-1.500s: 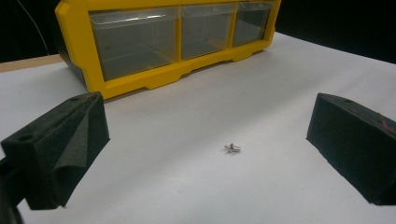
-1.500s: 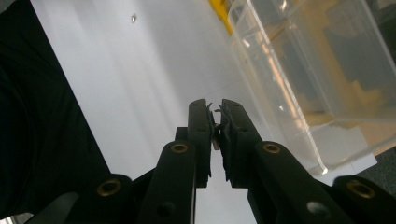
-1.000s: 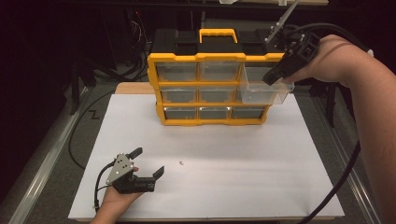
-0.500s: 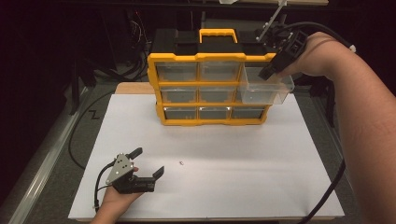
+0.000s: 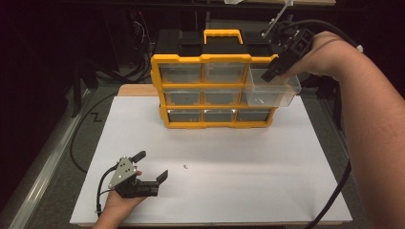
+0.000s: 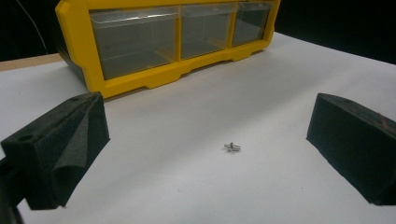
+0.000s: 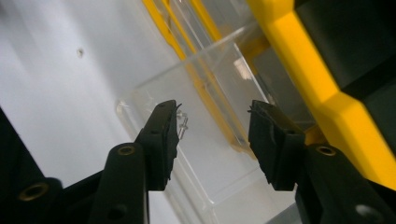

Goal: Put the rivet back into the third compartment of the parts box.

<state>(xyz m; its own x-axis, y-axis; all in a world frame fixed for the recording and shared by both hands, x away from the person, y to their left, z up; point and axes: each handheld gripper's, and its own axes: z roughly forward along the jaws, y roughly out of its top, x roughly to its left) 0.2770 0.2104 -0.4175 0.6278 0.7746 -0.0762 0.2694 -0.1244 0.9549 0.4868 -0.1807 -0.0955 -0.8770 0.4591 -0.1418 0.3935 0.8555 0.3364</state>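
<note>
Clear plastic drawer (image 5: pixel 272 90) sits pulled out just below the right claw (image 5: pixel 273 72), whose jaws have just been opening, empty, probably after dropping a part inside.

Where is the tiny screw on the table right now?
The small screw lies loose on the white table sheet, near the front, just right of the open left gripper.
</note>
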